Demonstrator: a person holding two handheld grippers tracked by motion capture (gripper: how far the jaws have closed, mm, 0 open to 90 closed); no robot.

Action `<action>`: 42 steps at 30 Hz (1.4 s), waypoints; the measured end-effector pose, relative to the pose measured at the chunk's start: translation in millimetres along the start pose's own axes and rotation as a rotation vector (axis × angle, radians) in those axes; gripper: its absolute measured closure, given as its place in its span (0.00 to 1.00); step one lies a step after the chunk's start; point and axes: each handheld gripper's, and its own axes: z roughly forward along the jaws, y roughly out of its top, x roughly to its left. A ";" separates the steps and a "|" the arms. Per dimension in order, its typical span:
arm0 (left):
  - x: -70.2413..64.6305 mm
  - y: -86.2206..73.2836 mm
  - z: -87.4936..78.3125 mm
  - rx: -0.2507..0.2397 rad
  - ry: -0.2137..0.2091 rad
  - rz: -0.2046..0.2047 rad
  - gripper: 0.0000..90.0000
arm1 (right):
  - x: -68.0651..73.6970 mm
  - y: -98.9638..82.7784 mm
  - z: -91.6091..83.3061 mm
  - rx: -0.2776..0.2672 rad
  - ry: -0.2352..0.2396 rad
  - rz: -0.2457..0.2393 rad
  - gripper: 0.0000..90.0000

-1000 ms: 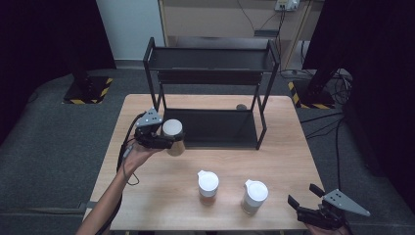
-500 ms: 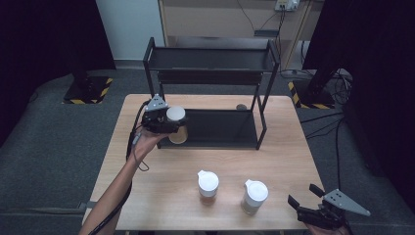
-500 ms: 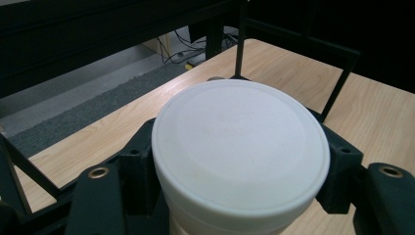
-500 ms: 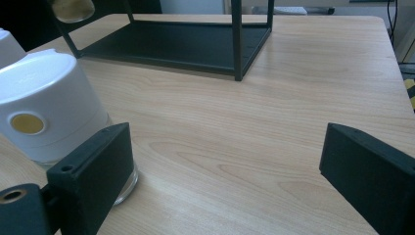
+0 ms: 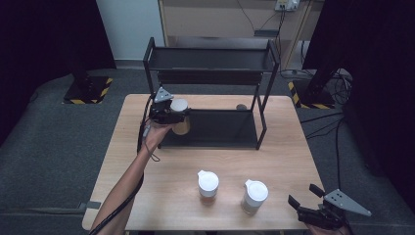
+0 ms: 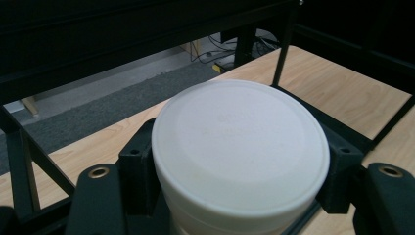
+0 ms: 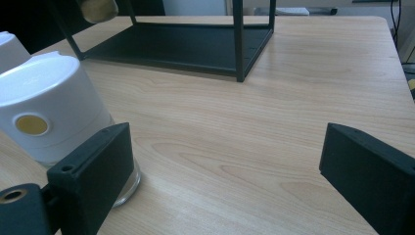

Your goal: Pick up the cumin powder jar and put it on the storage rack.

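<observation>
The white-lidded jar sits between the jaws of the left gripper, clamped firmly, over the black rack's lower shelf.

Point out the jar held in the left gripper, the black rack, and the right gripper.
Held jar (image 6: 240, 147), left gripper view, middle of its white lid.
Black rack (image 5: 215, 128), high view, bare part of its bottom shelf.
Right gripper (image 5: 302, 197), high view, midway between its open fingertips.

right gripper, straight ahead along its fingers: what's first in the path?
Probably nothing close. The right gripper is open over bare table, with the white-lidded jar just off its left finger. Farther along stands the black rack's front post; depth is hard to judge.
</observation>
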 end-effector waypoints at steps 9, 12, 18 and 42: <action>-5.1 -2.2 16.8 0.033 0.073 -0.032 0.36 | -0.7 0.1 0.2 0.002 0.004 0.001 0.07; -5.1 -8.2 22.1 0.033 0.084 -0.052 0.36 | -0.9 -0.1 0.1 0.000 0.004 0.001 0.07; -4.4 -16.9 31.8 0.052 0.092 -0.063 0.36 | -1.5 -0.3 0.2 0.000 0.006 0.004 0.07; -5.5 -35.7 44.6 0.054 0.112 -0.098 0.36 | -1.9 -0.7 -0.1 -0.003 0.009 0.007 0.07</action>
